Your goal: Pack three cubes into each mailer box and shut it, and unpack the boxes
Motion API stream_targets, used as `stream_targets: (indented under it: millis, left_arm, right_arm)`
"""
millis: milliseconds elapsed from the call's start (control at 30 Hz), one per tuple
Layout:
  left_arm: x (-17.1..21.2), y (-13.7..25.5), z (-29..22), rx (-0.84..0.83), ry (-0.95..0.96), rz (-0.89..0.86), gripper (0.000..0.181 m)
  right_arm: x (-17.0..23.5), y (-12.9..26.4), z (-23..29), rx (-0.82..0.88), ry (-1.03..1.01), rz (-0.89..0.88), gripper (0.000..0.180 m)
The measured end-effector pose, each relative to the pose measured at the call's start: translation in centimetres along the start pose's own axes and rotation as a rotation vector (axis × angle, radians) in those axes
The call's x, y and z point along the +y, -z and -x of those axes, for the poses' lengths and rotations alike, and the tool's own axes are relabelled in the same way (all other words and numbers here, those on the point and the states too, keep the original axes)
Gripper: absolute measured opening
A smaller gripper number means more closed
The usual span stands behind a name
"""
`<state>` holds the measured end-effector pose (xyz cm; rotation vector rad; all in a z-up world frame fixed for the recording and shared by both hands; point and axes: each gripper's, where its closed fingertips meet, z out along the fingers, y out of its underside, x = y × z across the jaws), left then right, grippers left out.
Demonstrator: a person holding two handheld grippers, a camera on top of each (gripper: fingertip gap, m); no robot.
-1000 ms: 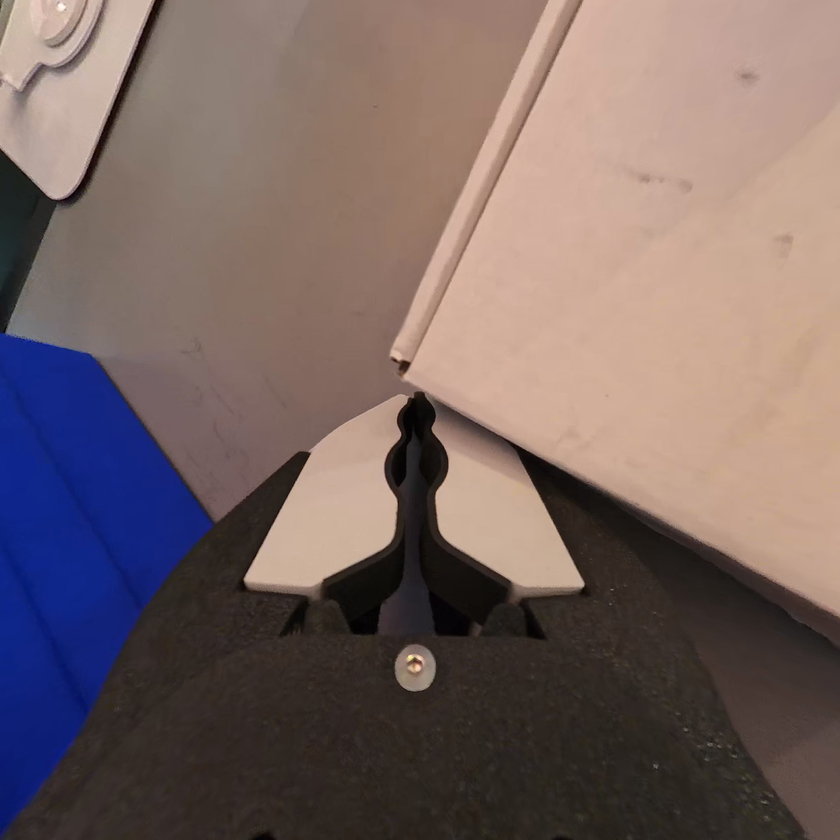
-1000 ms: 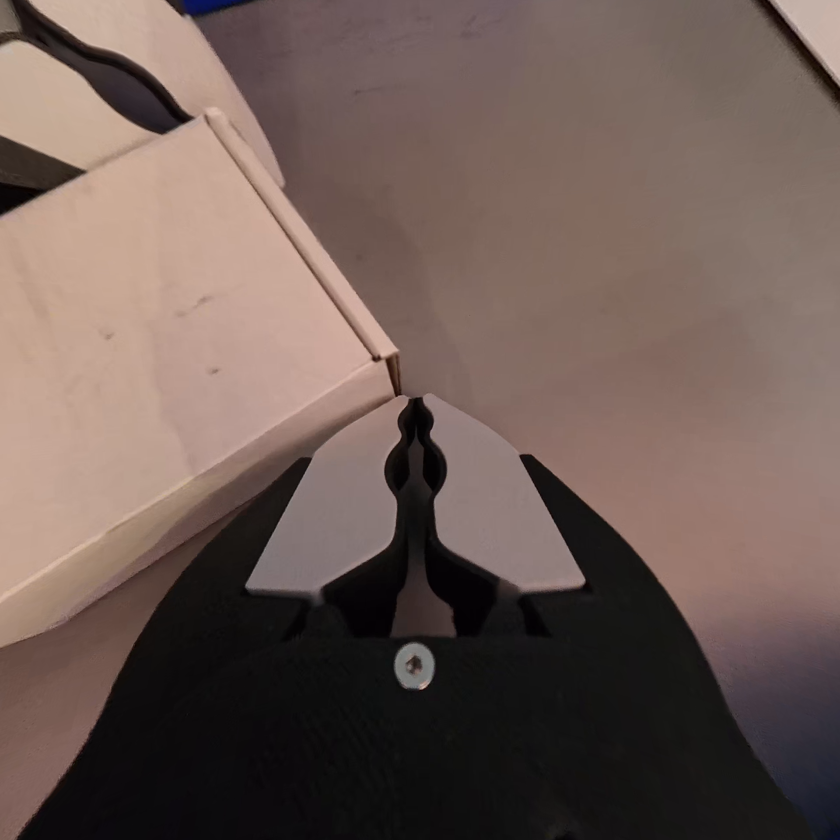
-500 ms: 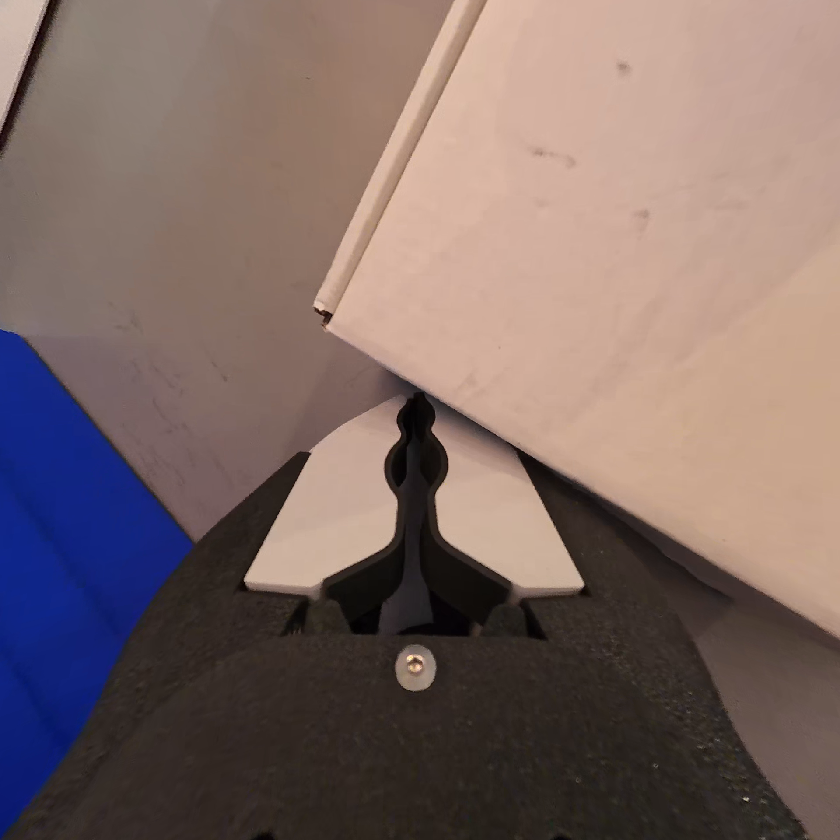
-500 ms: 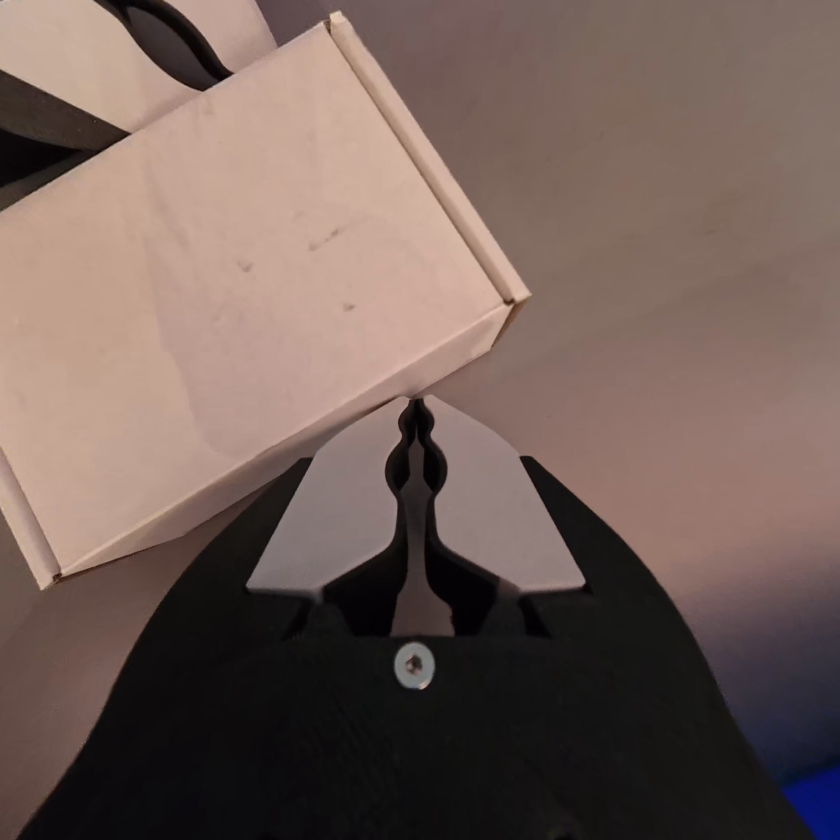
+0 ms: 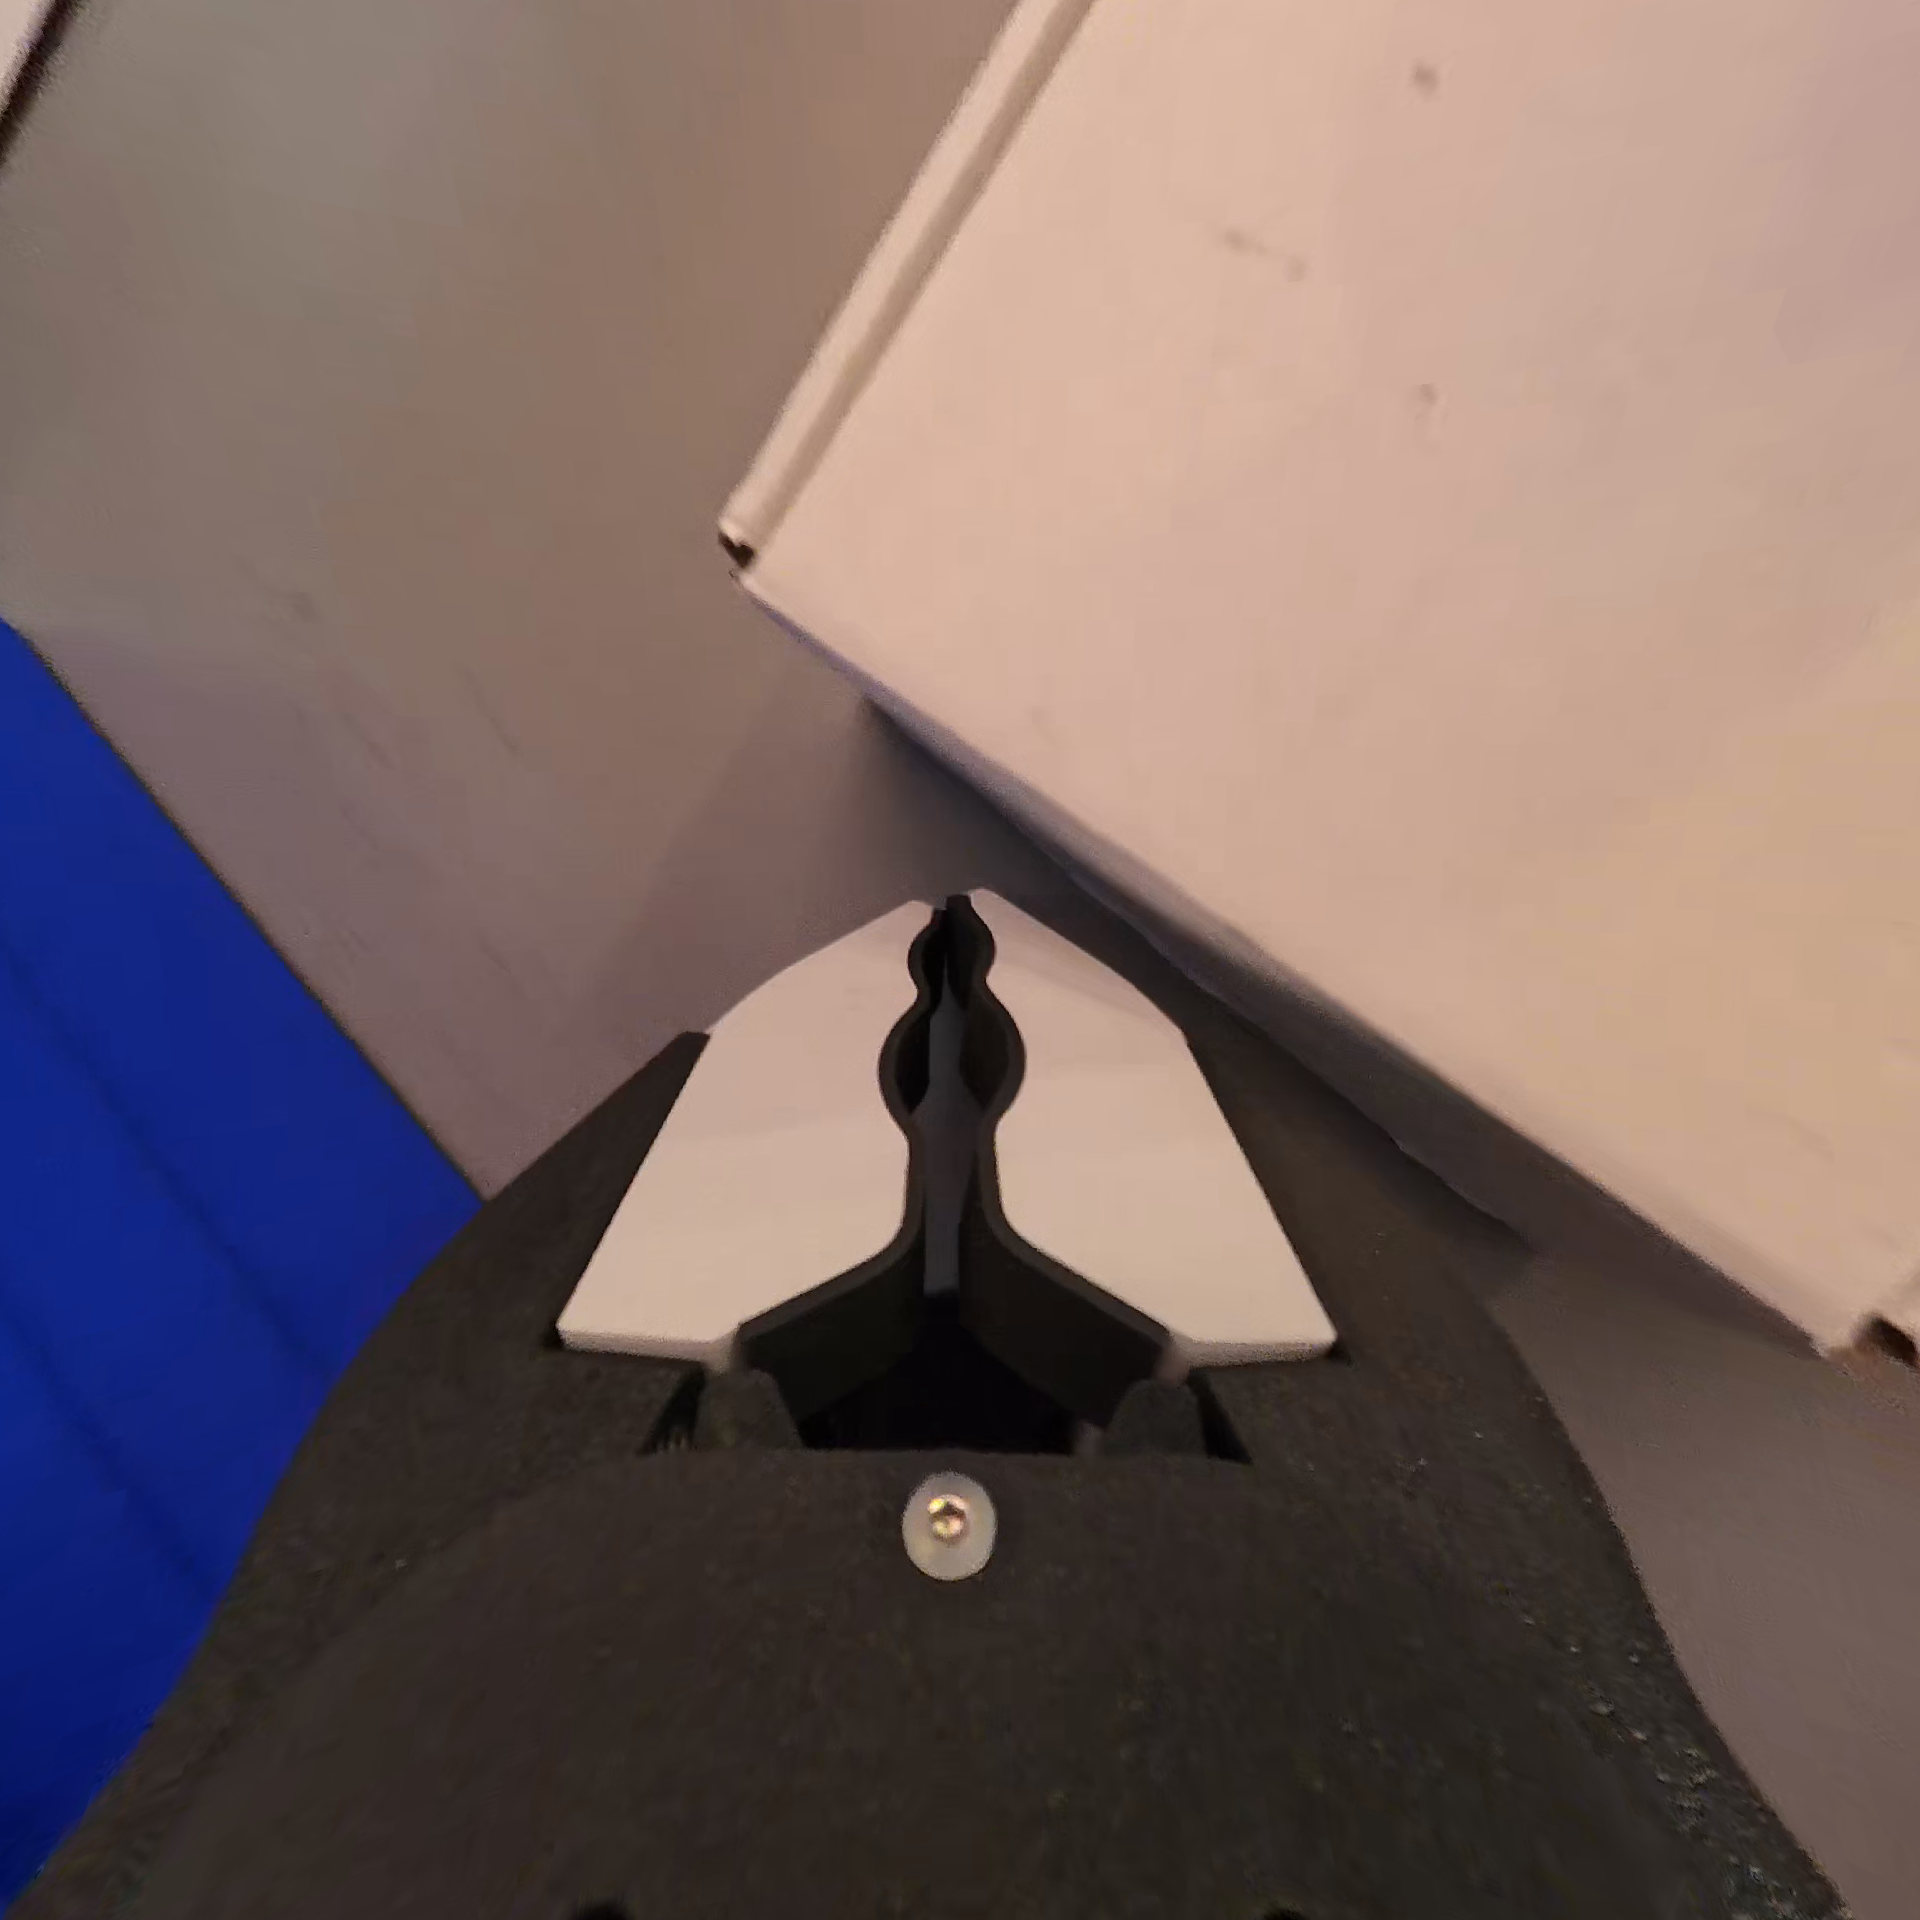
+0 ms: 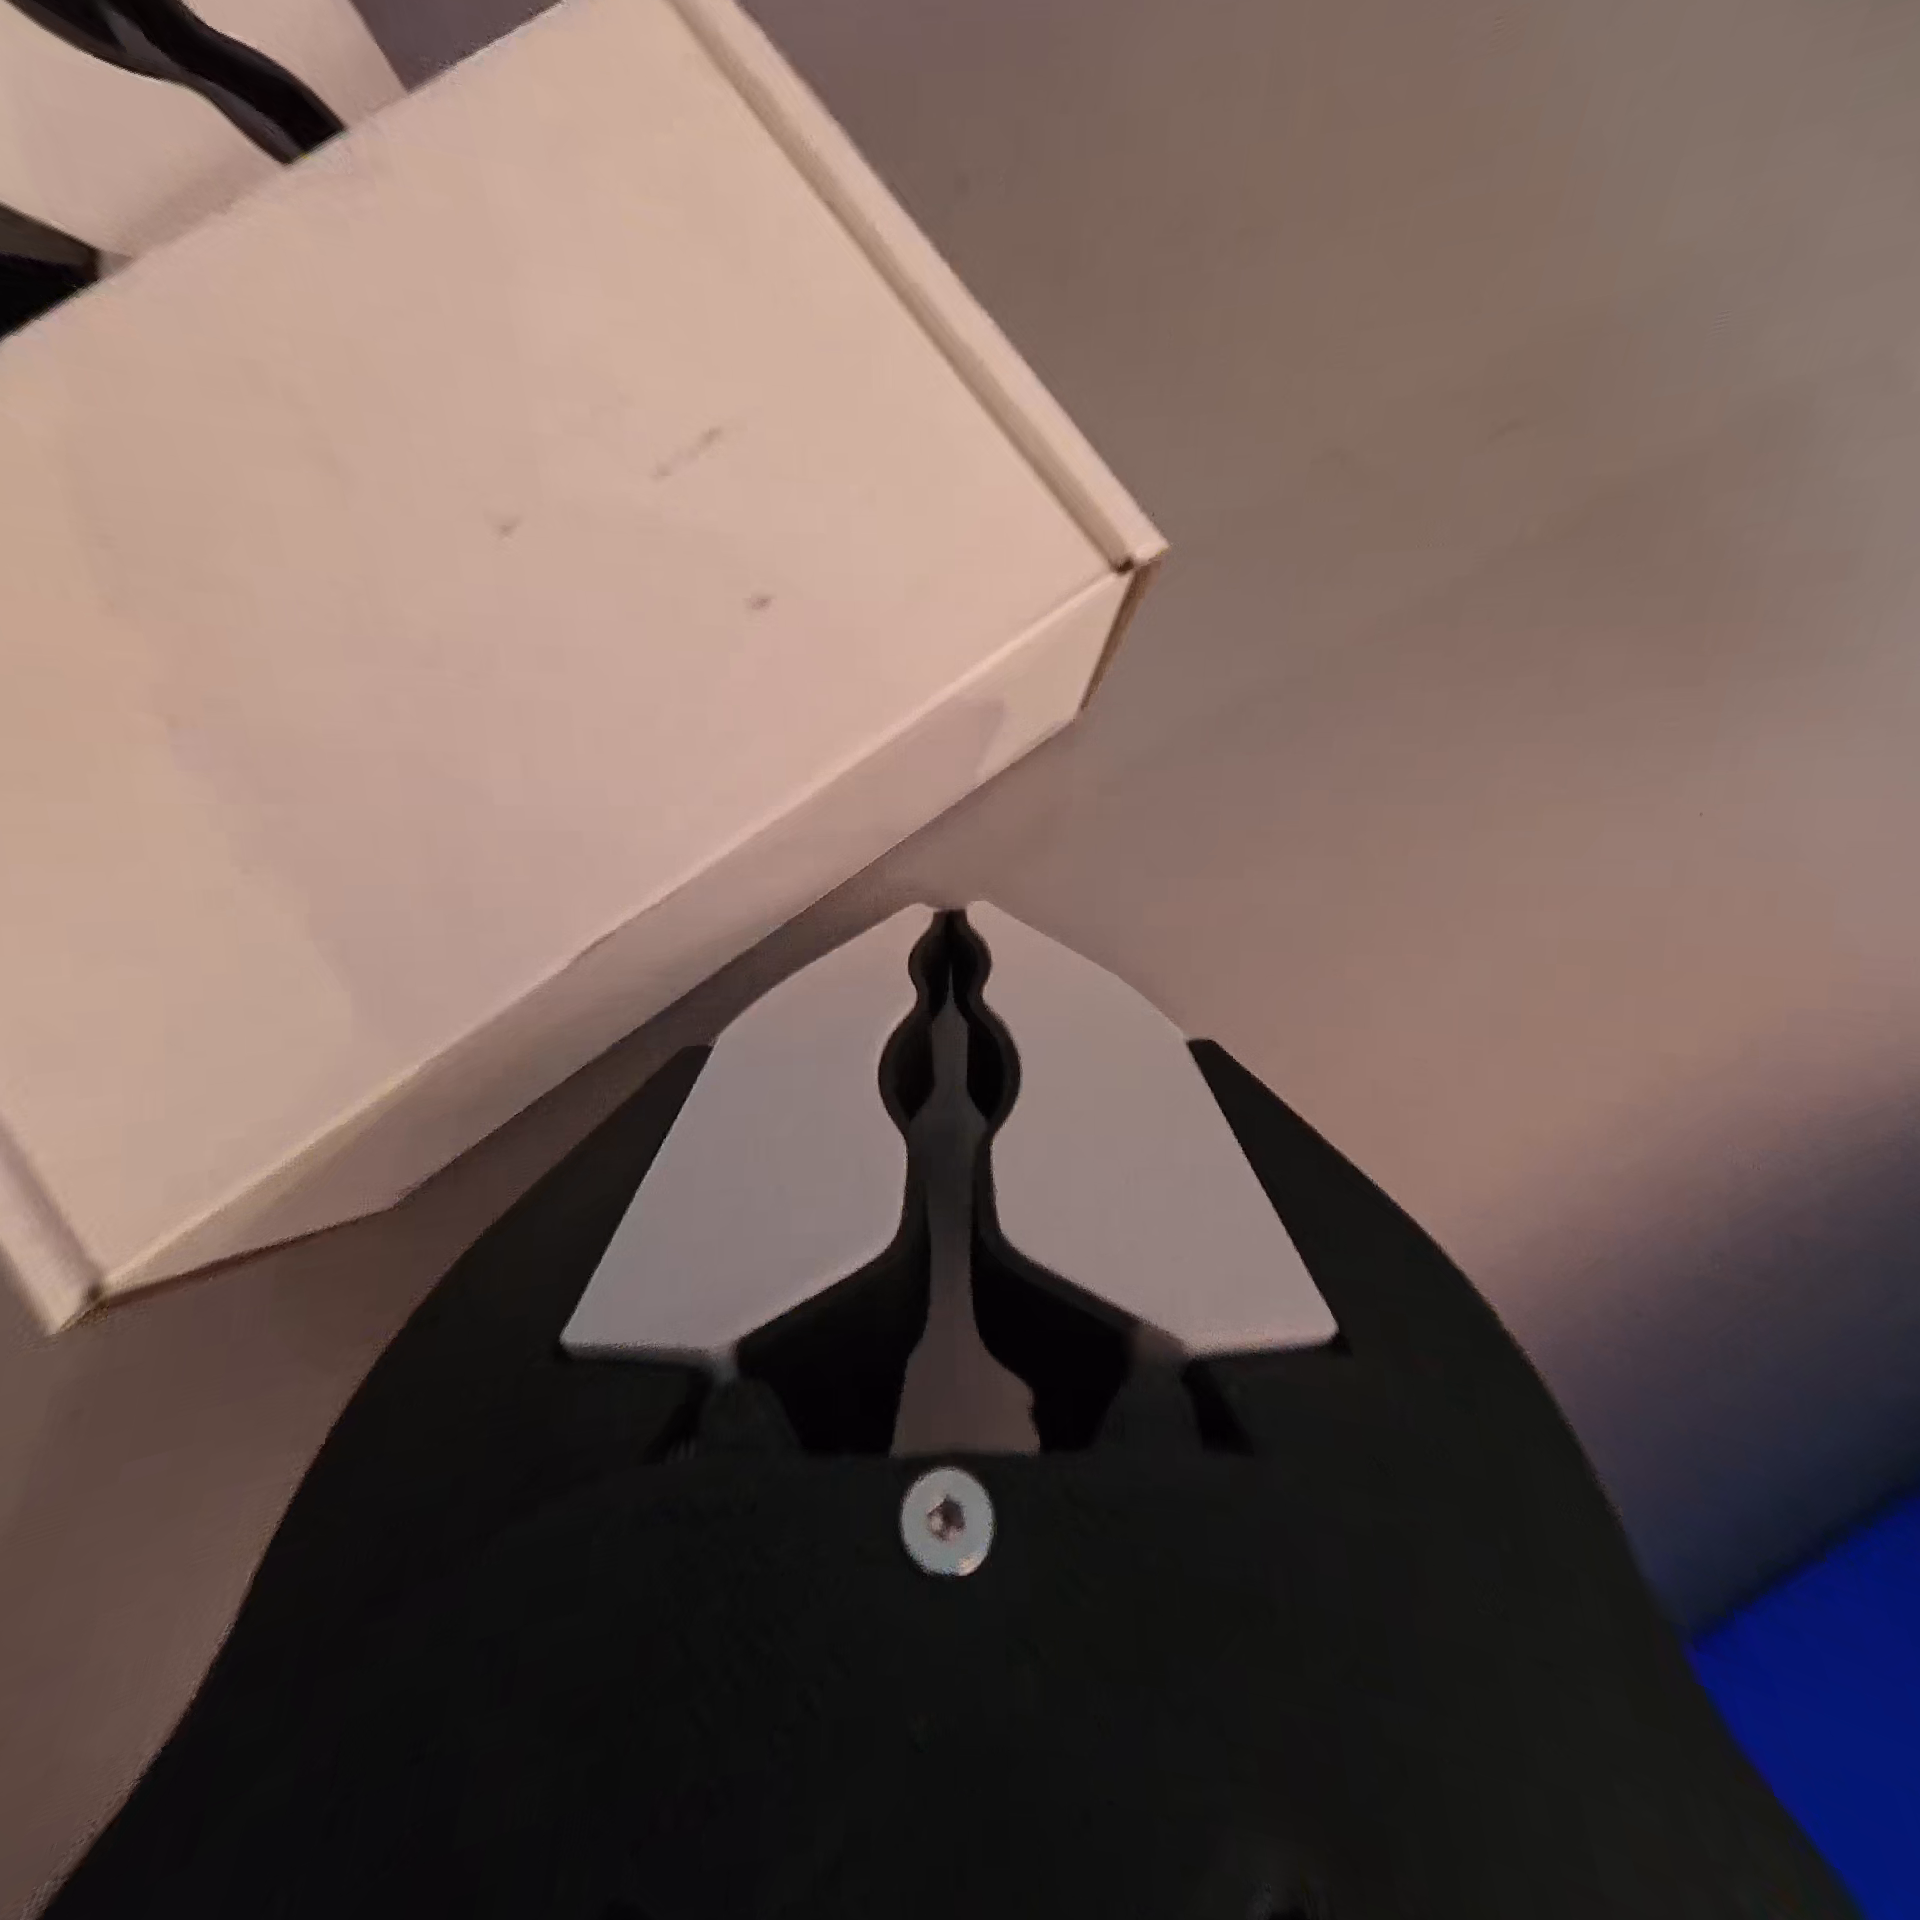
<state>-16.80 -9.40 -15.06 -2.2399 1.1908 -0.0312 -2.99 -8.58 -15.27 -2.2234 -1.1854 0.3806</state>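
While both grippers have their fingers pressed together on nothing, they seem to be working as pushers on the closed box (image 6: pixel 499 623). The left gripper (image 5: pixel 954 906) sits at the box's near edge, box filling its view from 12 to 4 o'clock; the right gripper (image 6: pixel 952 914) noses in with the box at 10 o'clock. My guess: they're bracing or shifting it. It's smooth white cardboard, scuffed, crisp folds, on a matte grey table (image 6: pixel 1455 520) with a blue mat (image 5: pixel 156 1143) alongside.
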Motion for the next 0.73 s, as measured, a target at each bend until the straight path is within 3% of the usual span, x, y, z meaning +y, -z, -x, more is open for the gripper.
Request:
stream_targets:
  millis: [200,467,733]
  left_arm:
    - [0.0,0.0,-2.1,0.041,-0.032,-0.005,0.000]
    - [-0.7,-0.3,-2.6,0.090,0.002,-0.009,0.000]
    - [0.0,-0.1,-1.7,0.073,-0.017,0.006,0.000]
  right_arm:
    - [0.5,0.2,2.4,-0.120,-0.003,-0.005,0.001]
    - [0.6,0.1,2.7,-0.099,0.025,0.050,0.000]
    - [0.4,0.0,2.9,-0.139,-0.013,-0.012,0.000]
